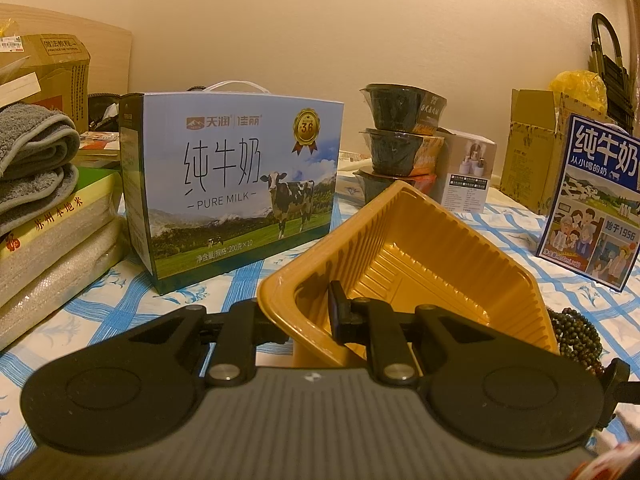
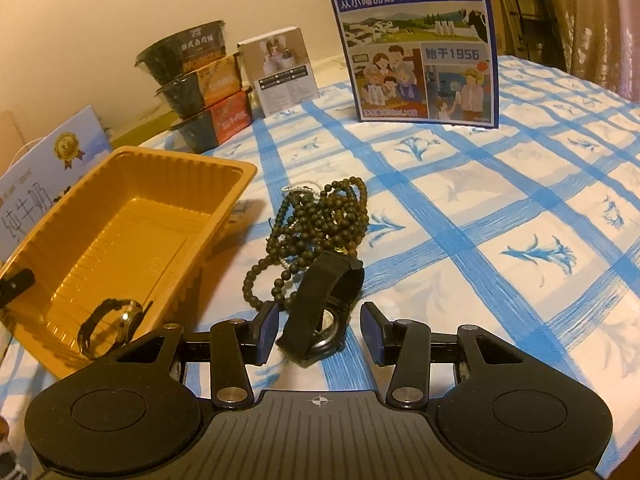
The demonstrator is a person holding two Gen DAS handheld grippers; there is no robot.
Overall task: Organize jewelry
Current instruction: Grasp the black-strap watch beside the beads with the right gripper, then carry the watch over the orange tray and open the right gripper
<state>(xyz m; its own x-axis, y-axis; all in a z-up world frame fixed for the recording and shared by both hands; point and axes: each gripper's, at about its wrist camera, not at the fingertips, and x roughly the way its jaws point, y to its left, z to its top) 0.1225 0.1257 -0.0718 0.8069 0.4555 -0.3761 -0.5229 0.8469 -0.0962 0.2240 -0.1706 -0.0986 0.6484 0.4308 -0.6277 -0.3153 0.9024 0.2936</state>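
My left gripper (image 1: 312, 316) is shut on the near rim of a yellow plastic tray (image 1: 420, 248), one finger inside the wall and one outside, and holds it tilted. In the right wrist view the tray (image 2: 132, 216) sits at the left, with a metal-band watch (image 2: 116, 326) lying in its near corner. A pile of dark bead strings (image 2: 320, 228) lies on the cloth beside the tray. A black-strap watch (image 2: 324, 300) lies at the pile's near end. My right gripper (image 2: 320, 330) is open, its fingers on either side of this watch, with small gaps showing.
A blue-checked cloth (image 2: 480, 208) covers the table. A large milk carton (image 1: 236, 188) stands behind the tray, a second blue milk box (image 2: 416, 40) at the back right. Stacked black bowls (image 2: 196, 80), a small white box (image 2: 280, 72) and folded towels (image 1: 36, 160) line the back.
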